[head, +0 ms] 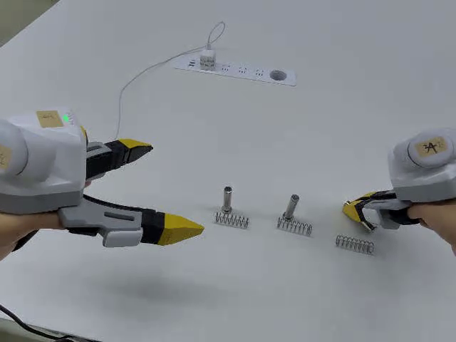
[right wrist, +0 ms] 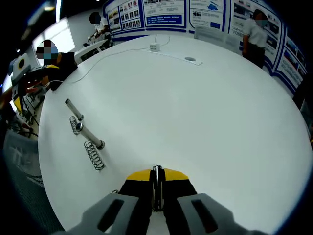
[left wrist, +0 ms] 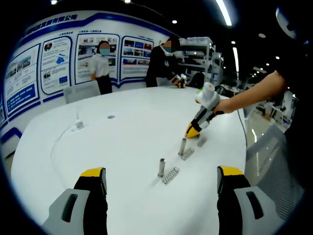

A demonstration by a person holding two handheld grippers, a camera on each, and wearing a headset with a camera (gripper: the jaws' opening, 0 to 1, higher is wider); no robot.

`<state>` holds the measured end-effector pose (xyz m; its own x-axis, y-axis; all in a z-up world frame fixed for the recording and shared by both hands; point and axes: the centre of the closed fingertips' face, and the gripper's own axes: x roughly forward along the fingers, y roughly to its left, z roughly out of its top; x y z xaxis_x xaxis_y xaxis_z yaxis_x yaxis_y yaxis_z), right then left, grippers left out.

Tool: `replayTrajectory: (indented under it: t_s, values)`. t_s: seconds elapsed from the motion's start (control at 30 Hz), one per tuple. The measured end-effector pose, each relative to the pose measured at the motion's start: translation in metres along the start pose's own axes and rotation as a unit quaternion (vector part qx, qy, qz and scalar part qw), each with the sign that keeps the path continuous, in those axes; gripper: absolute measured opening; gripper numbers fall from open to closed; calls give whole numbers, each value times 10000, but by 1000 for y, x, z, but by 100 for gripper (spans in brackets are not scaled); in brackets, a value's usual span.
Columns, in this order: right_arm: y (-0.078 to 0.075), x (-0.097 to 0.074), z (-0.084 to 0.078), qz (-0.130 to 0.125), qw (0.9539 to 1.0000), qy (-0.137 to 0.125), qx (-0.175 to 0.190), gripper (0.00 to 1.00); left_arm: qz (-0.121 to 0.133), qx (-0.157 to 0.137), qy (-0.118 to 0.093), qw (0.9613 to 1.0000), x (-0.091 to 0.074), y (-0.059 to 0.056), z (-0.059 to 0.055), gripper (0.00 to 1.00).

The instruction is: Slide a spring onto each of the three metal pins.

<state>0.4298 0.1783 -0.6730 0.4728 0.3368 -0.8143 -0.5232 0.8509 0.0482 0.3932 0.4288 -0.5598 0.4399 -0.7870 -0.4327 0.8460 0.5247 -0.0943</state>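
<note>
Pin [right wrist: 156, 188] in right gripper [right wrist: 156, 172]; bare tabletop [right wrist: 210, 107] around

my right tongs [right wrist: 156, 172] are matt plastic, the pin [right wrist: 156, 193] in them shiny metal, the table [right wrist: 205, 112] smooth and matt.

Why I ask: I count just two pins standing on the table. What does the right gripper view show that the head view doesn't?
Right gripper view: a thin silver metal pin clamped between the shut yellow-tipped jaws of the right gripper, and blue-bordered wall posters behind. Head view: the third coiled wire spring in full, lying near that gripper, and the left gripper open. Both: the two standing silver pins, a coiled spring beside each, and the white power strip.
</note>
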Motion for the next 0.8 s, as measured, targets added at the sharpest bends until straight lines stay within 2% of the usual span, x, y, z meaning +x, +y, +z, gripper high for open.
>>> replayTrajectory:
  t_s: [0.17,0.5,0.8]
  values:
    - [-1,-7,5,-61,9997,-214,44,7,-11,7,-19,10000,2,-3,2,95]
    - [1,-21,8,-143,9983,-545,-142,7,-29,83,-63,9999,3,-9,9,96]
    - [5,-31,13,-113,9960,-873,-147,7,-21,140,-91,9999,-1,-11,13,96]
